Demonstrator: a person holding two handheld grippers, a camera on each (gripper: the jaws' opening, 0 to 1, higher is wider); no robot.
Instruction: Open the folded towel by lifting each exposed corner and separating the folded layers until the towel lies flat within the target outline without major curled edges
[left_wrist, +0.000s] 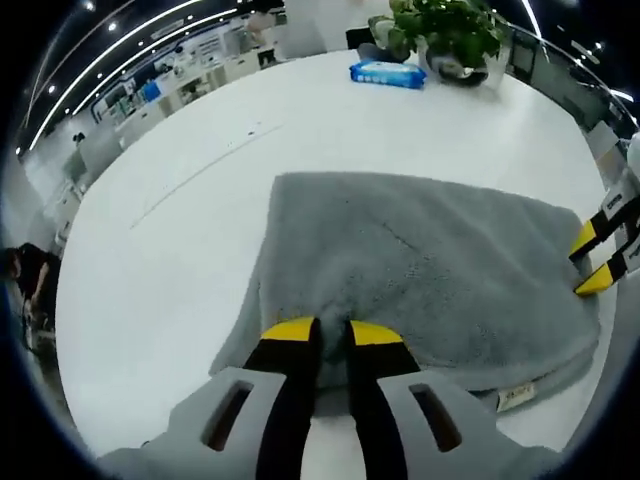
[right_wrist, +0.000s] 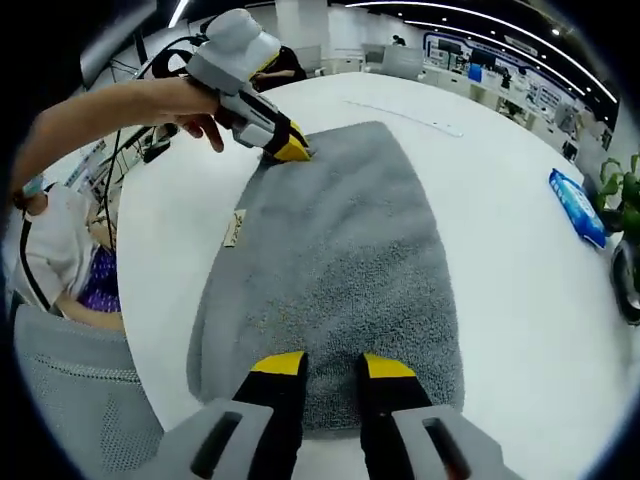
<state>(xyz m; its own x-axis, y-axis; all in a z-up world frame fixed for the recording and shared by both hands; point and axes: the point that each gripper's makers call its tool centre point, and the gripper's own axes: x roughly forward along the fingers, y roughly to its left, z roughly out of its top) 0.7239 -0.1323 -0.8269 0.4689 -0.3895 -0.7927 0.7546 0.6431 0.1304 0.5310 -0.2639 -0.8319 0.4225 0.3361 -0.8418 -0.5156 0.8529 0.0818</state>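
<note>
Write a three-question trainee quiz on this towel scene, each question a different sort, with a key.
1. True or false: the grey towel lies on a white table.
2. Which item sits beside the potted plant in the left gripper view? A) blue packet B) red cup C) book
3. Fill in: the left gripper has its jaws at the towel's ____.

Key: 1 true. 2 A, the blue packet. 3 edge.

L gripper (right_wrist: 290, 150) pinching towel (right_wrist: 330, 270) (far edge)

A blue wipes packet (left_wrist: 388, 74) lies beside a potted plant (left_wrist: 452, 38) (white table (left_wrist: 180, 220)).
</note>
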